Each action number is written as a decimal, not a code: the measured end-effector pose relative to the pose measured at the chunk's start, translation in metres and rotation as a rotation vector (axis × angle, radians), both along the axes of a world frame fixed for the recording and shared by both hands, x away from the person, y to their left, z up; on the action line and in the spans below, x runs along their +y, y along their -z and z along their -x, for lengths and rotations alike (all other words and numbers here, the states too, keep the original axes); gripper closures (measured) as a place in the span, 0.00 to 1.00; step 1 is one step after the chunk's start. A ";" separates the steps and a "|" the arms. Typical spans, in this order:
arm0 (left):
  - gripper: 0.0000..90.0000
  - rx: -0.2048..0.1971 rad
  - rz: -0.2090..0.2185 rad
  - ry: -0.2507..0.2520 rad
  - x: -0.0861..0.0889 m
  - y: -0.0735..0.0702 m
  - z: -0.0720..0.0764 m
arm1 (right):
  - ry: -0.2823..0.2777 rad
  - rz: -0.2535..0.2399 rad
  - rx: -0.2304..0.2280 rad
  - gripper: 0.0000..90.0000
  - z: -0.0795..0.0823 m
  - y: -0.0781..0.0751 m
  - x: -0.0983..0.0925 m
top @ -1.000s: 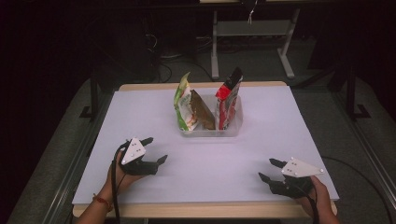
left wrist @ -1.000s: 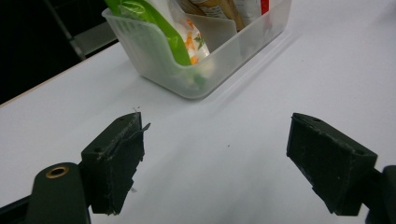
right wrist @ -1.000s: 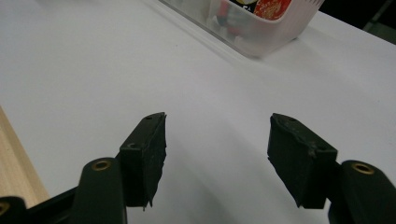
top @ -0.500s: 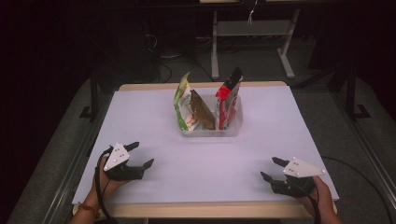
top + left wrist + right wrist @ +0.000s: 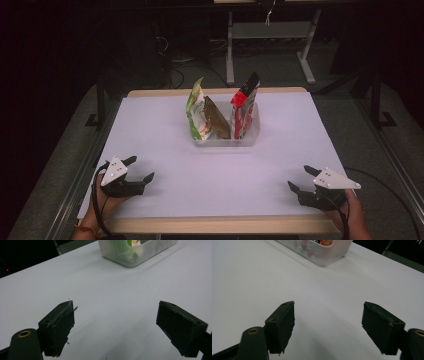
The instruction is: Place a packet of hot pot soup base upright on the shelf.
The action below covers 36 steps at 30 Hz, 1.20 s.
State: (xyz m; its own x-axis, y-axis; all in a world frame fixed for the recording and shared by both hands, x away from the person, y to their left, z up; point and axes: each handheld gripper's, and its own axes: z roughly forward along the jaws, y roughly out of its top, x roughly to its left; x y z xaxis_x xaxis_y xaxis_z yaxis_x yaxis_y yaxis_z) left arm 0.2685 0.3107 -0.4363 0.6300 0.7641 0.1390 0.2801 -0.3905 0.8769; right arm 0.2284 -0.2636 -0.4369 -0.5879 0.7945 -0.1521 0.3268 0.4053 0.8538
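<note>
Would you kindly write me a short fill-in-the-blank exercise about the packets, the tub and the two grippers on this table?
1. The snack packets stand in a clear plastic ____.
2. The packet at the tub's left end is mostly ____.
3. The packet at its right end is mostly ____.
4. The left gripper and right gripper both have their fingers ____, with nothing between them.

Missing words: tub; green; red; open

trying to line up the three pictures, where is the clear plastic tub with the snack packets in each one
High view: the clear tub stands mid-table toward the far edge, holding three upright packets.
Left gripper view: top edge, right of centre, green packet inside.
Right gripper view: top edge, near centre, red packet inside.
Shared landmark: the white tabletop under it.
</note>
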 end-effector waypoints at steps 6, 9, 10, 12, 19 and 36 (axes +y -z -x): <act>0.16 -0.004 0.026 -0.007 0.007 0.001 0.007 | 0.028 -0.003 -0.009 0.25 0.002 -0.001 -0.004; 0.16 -0.006 0.055 -0.010 0.014 0.001 0.011 | 0.037 -0.009 -0.010 0.23 0.003 -0.002 -0.007; 0.16 -0.003 0.056 -0.009 0.016 0.001 0.012 | 0.038 -0.013 -0.008 0.23 0.003 -0.002 -0.008; 0.16 -0.009 0.053 -0.024 0.018 0.001 0.014 | 0.045 -0.021 -0.007 0.23 0.003 -0.002 -0.011; 0.16 0.000 0.032 -0.027 0.026 0.003 0.016 | 0.064 -0.041 -0.006 0.21 0.000 -0.002 -0.010; 0.16 -0.022 0.070 -0.008 0.034 0.002 0.015 | 0.060 -0.001 0.002 0.21 0.005 0.001 0.004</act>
State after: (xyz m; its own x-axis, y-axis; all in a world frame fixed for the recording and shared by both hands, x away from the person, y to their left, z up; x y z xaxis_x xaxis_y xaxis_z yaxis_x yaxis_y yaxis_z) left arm 0.2537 0.3443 -0.4385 0.6209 0.7777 0.0984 0.2637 -0.3254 0.9081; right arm 0.2238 -0.2600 -0.4382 -0.5394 0.8285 -0.1502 0.3523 0.3841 0.8535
